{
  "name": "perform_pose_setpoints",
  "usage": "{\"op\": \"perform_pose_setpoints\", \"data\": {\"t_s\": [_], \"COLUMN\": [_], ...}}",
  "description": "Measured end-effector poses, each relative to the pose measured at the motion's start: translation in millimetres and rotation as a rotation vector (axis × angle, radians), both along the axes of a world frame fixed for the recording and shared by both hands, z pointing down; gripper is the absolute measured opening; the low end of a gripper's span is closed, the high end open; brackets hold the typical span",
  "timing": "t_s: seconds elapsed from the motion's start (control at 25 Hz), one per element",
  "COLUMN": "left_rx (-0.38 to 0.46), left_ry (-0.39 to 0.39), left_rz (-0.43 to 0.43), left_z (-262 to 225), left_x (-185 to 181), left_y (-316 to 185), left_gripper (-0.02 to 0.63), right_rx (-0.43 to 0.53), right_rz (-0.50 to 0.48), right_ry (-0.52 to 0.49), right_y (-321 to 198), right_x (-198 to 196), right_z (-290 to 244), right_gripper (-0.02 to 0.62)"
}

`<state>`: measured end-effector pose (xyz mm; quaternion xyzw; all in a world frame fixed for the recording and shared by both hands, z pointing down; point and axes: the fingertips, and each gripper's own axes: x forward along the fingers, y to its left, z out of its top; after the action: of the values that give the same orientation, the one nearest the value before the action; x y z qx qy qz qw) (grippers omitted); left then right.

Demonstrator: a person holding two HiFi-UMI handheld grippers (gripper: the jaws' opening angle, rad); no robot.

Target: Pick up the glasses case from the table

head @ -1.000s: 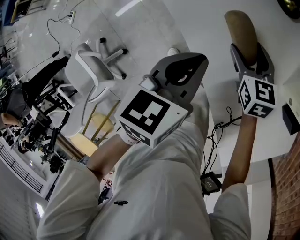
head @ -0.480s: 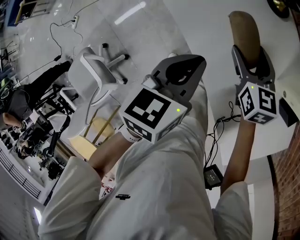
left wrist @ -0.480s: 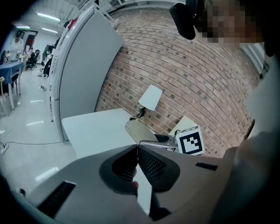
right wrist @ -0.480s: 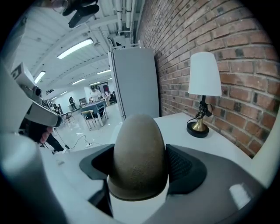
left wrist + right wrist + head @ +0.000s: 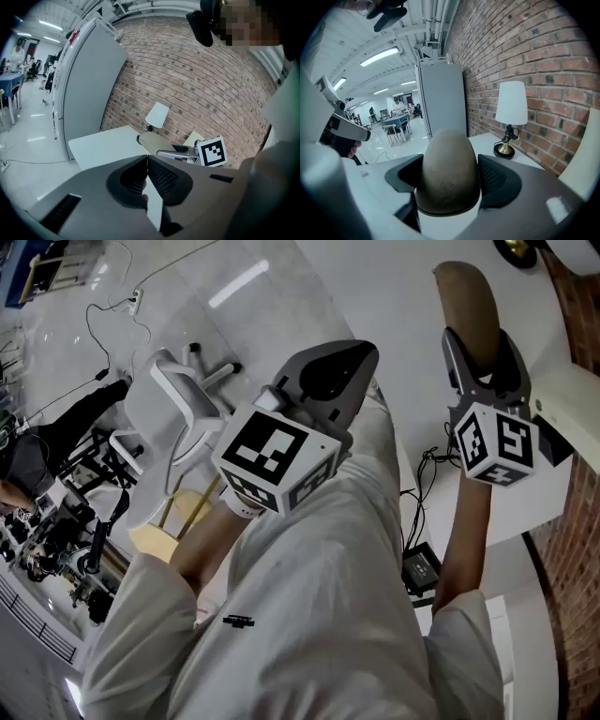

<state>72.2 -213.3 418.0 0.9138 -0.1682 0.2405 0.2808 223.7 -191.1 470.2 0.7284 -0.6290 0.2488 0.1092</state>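
I am clamping the tan glasses case [image 5: 447, 173] in the right gripper [image 5: 480, 352], jaws pressing on both its sides, so its rounded end is pointing out over the white table [image 5: 394, 296], seemingly lifted clear. I am holding the left gripper [image 5: 146, 164] closed, empty and aside, leaving room.

The glasses case [image 5: 469, 306] is a tan, oblong shell with rounded ends and a finely speckled, matte surface, and it is closed. It sits at the right of the scene, clamped across its width between the two jaws of the right tool [image 5: 480, 341], which press on its long sides. Its near end is buried between the jaws, and its far, domed end [image 5: 447, 159] sticks out well beyond them. It lies over the white tabletop [image 5: 394, 296]; whether it touches the tabletop cannot be told.
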Motion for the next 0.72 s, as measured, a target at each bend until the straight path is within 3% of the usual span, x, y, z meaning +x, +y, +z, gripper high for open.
{"op": "perform_pose_setpoints", "data": {"t_s": [0.16,0.72], "left_rx": [0.008,0.077], "left_ry": [0.015,0.07], "left_rz": [-0.009,-0.088], "left_z": [-14.5,-65.3], "left_x": [-1.1,-43.7], "left_y": [-3.9,-9.0], "left_gripper": [0.008,0.008], "right_rx": [0.034,0.134], "right_rz": [0.006,-0.04], "right_ry": [0.013,0.028], "right_y": [-2.3,6.9], "right_x": [3.8,-36.5], "right_z": [-29.0,-105.2], "right_gripper": [0.373,0.373]}}
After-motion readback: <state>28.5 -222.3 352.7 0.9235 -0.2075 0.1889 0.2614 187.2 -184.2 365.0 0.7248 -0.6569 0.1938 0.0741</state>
